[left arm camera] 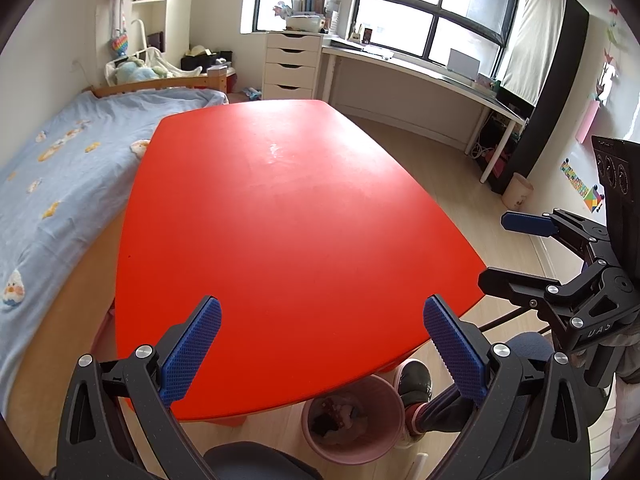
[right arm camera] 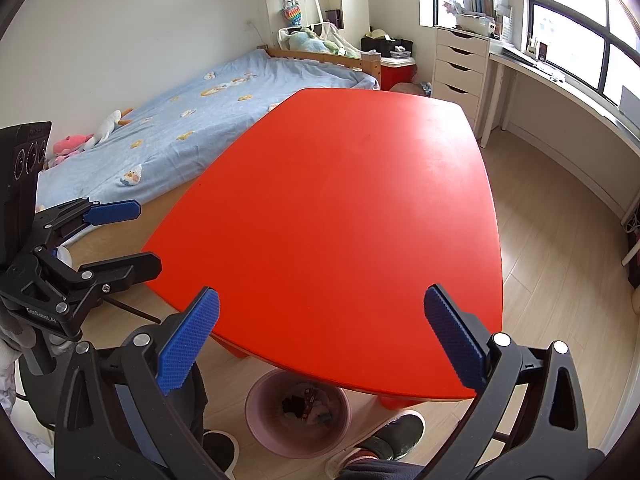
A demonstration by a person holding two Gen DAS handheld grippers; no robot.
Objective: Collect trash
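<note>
A pink waste bin (left arm camera: 352,420) stands on the floor under the near edge of the red table (left arm camera: 288,208), with dark scraps of trash inside; it also shows in the right wrist view (right arm camera: 298,416). My left gripper (left arm camera: 322,316) is open and empty, held above the table's near edge. My right gripper (right arm camera: 320,308) is open and empty too, above the same edge (right arm camera: 352,216). Each gripper shows in the other's view: the right one (left arm camera: 520,252) at the right, the left one (right arm camera: 132,236) at the left. No trash shows on the tabletop.
A bed with a blue cover (left arm camera: 60,168) runs along the table's left side. A white drawer unit (left arm camera: 294,64) and a long desk (left arm camera: 420,68) stand under the windows. A small pale bin (left arm camera: 518,191) sits by a black shelf. The person's shoes (right arm camera: 394,434) are beside the pink bin.
</note>
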